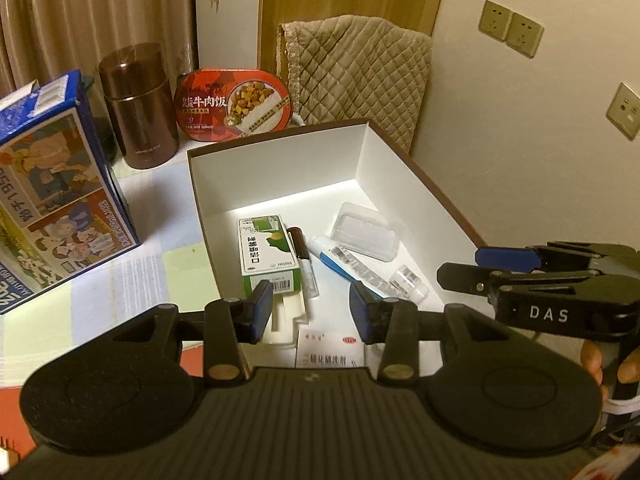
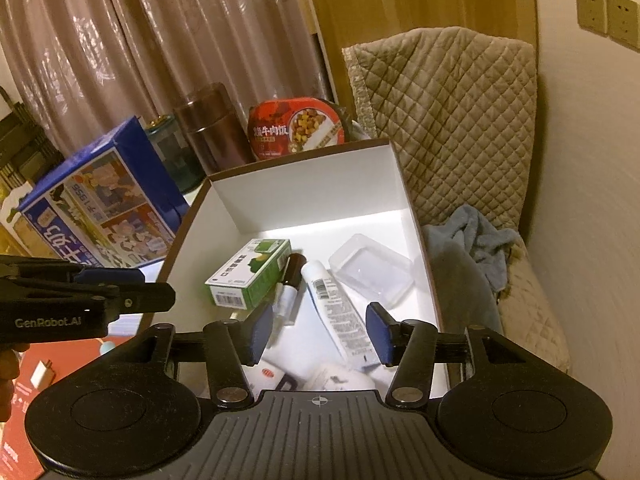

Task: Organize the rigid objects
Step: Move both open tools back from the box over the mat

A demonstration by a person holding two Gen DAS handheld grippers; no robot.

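Note:
An open box (image 1: pixel 280 168), white inside and brown outside, holds a green-and-white carton (image 1: pixel 270 256), a dark-capped marker (image 1: pixel 302 260), a white tube (image 1: pixel 352 264), a clear plastic case (image 1: pixel 366 232), a small vial (image 1: pixel 410 280) and a white packet (image 1: pixel 330 348). My left gripper (image 1: pixel 310 312) hovers open over the box's near end, nothing between its blue pads. My right gripper (image 2: pixel 320 334) hangs open above the tube (image 2: pixel 340 312), beside the carton (image 2: pixel 250 276) and the case (image 2: pixel 372 268). Each gripper shows in the other's view: the right gripper (image 1: pixel 460 266), the left gripper (image 2: pixel 158 286).
Left of the box stand a blue illustrated carton (image 1: pixel 56 192), a brown flask (image 1: pixel 140 108) and a red meal tub (image 1: pixel 236 104). A quilted chair (image 2: pixel 452 112) with a grey-blue towel (image 2: pixel 468 252) stands right of the box, against the wall. Curtains hang behind.

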